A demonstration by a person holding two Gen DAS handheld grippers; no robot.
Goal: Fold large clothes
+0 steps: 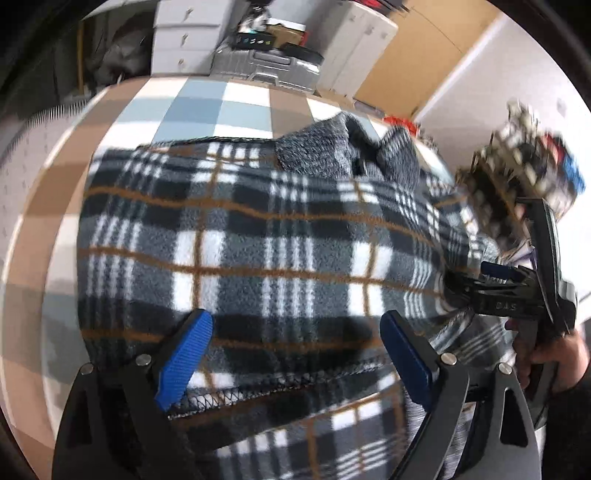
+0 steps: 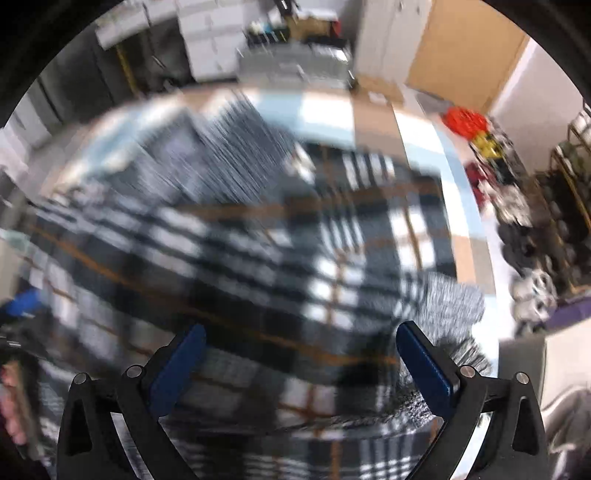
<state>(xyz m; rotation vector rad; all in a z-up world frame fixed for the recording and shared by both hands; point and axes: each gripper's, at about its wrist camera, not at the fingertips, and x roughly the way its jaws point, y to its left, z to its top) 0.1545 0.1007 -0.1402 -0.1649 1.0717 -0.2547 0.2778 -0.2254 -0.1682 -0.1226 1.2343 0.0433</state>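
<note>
On the checked tablecloth (image 1: pixel 207 107), a large plaid fleece garment (image 1: pixel 258 240) lies spread and partly folded, covering most of the surface. The tablecloth shows flat squares of tan, white and pale blue. The garment is a thick, napped fleece in black, grey and white plaid with thin brown lines. A grey heathered knit collar or hood (image 1: pixel 332 147) sits at its far edge, and a dark overlock stitch (image 1: pixel 266 384) runs along the near hem.

The left gripper (image 1: pixel 295 362) hangs over the near hem with its jaws spread wide. Its ribbed blue pads (image 1: pixel 186 362) clear the cloth, and nothing is clamped. The right gripper (image 2: pixel 303 373) points steeply down at the garment, jaws likewise apart, with plaid cloth below the gap and no grip on it. In the left wrist view, the right gripper (image 1: pixel 480 280) appears at the garment's right edge, held by a hand (image 1: pixel 554 354). The right wrist view is motion-blurred.

Beyond the table stand a ribbed silver suitcase (image 1: pixel 273 66), white drawer units (image 1: pixel 181 33) and brown cardboard (image 1: pixel 424 48). Contents of these containers cannot be told.
</note>
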